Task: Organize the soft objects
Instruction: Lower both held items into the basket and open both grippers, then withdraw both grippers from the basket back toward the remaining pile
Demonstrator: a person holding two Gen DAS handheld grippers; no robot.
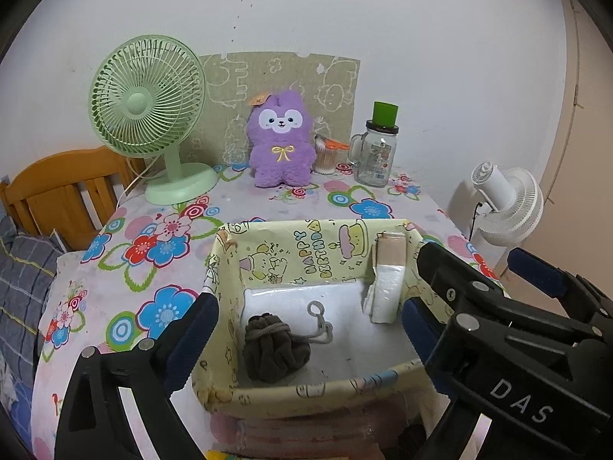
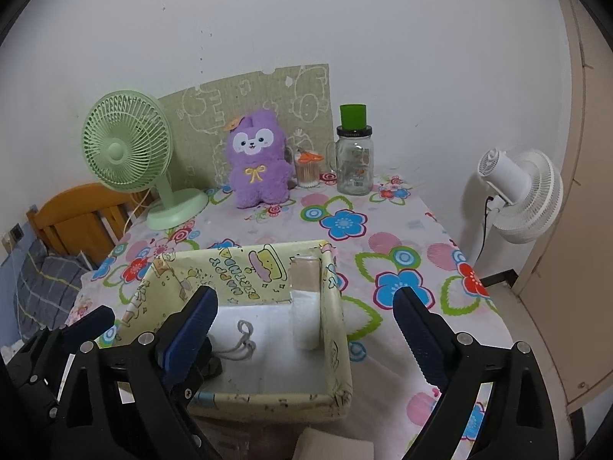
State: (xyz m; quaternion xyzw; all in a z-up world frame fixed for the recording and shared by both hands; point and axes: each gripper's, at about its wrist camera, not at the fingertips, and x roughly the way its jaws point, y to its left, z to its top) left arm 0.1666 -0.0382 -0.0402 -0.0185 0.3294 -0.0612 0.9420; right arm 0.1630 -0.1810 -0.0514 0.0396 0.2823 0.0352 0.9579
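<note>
A purple plush toy sits upright at the back of the flowered table, also in the right wrist view. A yellow patterned box stands in front of me; a dark brown soft pouch with a grey cord lies inside on the white bottom. My left gripper is open and empty, its fingers straddling the box. My right gripper is open and empty over the box's right wall. The pouch is mostly hidden in the right wrist view; only its cord shows.
A green desk fan stands back left, a glass jar with green lid and a cup of cotton swabs back right. A white floor fan stands right of the table. A wooden bed frame is at the left.
</note>
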